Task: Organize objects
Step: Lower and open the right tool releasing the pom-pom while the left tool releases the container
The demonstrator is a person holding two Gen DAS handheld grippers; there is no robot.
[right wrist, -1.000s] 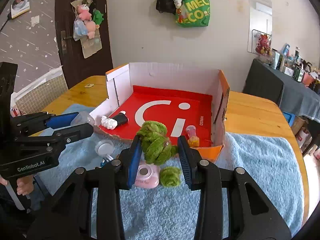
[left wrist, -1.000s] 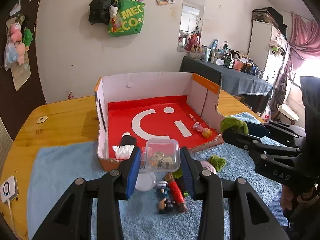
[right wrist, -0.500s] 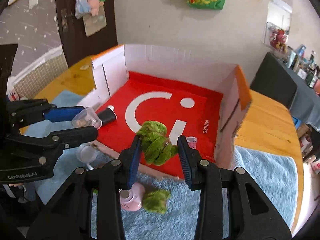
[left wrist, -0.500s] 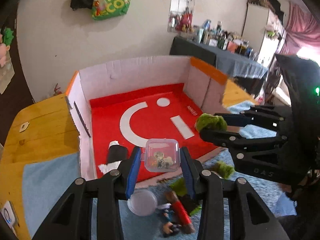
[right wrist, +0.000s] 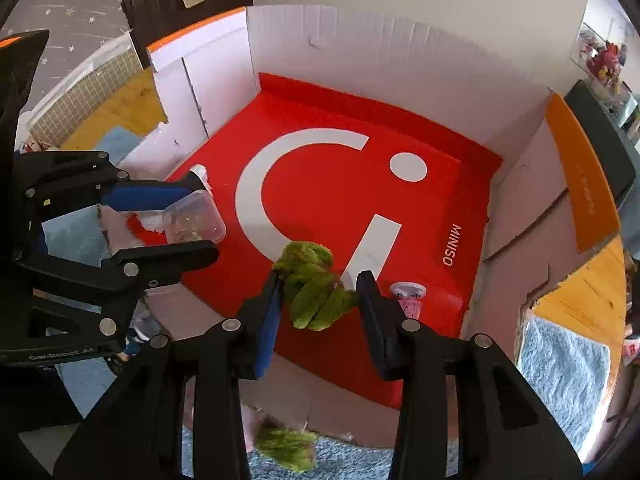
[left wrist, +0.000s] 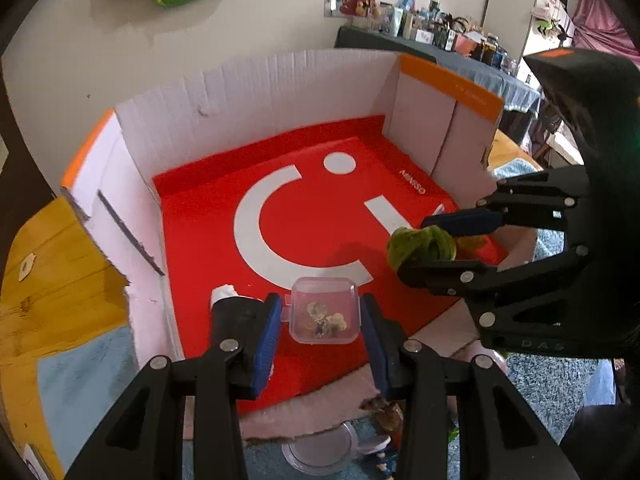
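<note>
Both grippers have swung in over the box, the left gripper clamping the case, the right gripper pinching the green plush, each ready to drop.

Both my wrist views are bright with soft daylight, strongest by the pink curtain at the left view's far right edge, where it washes out. The fisheye bends the box walls and leaves black corners. The green plush casts a faint shadow on the red floor; detail is slightly soft throughout.
</note>
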